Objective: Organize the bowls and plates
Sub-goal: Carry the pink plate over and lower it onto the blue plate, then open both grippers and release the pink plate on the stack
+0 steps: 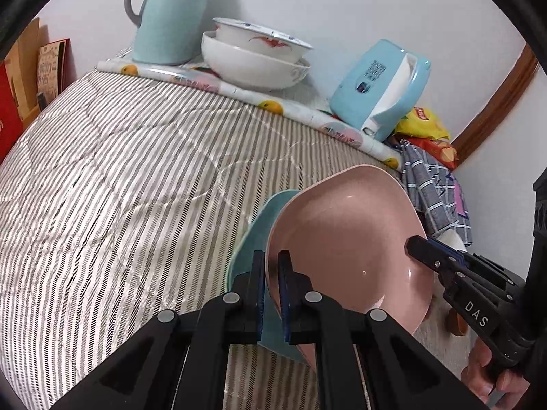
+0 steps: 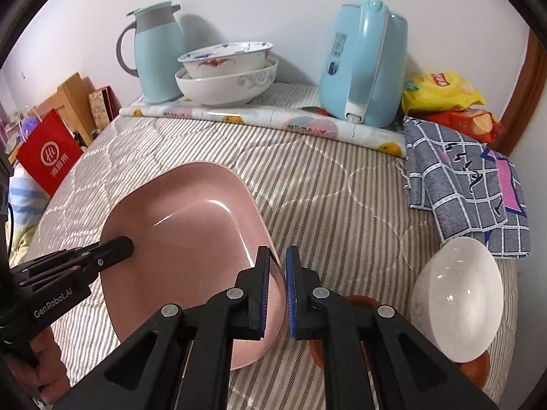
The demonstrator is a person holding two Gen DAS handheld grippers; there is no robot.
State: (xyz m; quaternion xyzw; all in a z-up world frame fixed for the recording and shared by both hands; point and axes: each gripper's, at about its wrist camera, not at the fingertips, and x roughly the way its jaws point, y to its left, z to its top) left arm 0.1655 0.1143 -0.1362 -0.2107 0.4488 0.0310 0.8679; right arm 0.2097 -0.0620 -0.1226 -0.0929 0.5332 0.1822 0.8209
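Both grippers hold one pink plate (image 2: 184,239) over the striped tabletop (image 1: 119,171), tilted rather than level.

Left gripper (image 1: 271,259): jaws clenched on the plate's near rim. A teal plate (image 1: 253,239) lies directly beneath the pink one on this side and appears to sit between the same jaws; whether it is actually pinched cannot be told. In the right wrist view this gripper reaches onto the plate from the left edge of the picture.

Right gripper (image 2: 277,256): jaws clenched on the opposite rim of the pink plate, the rim edge visible between the blue pads.

On the tabletop to the right of the right gripper, a white bowl (image 2: 458,300) rests on a brown dish (image 2: 477,365), well apart from the pink plate.

At the far edge, against the wall: two stacked bowls (image 2: 225,78), the patterned one nested in the larger white one, standing on a fruit-print cloth (image 2: 266,118). A light-blue jug (image 2: 157,54) stands just beside them on the left, a blue kettle (image 2: 365,65) on the right. Snack packets (image 2: 444,92) and a checked cloth (image 2: 468,184) lie at the right corner.
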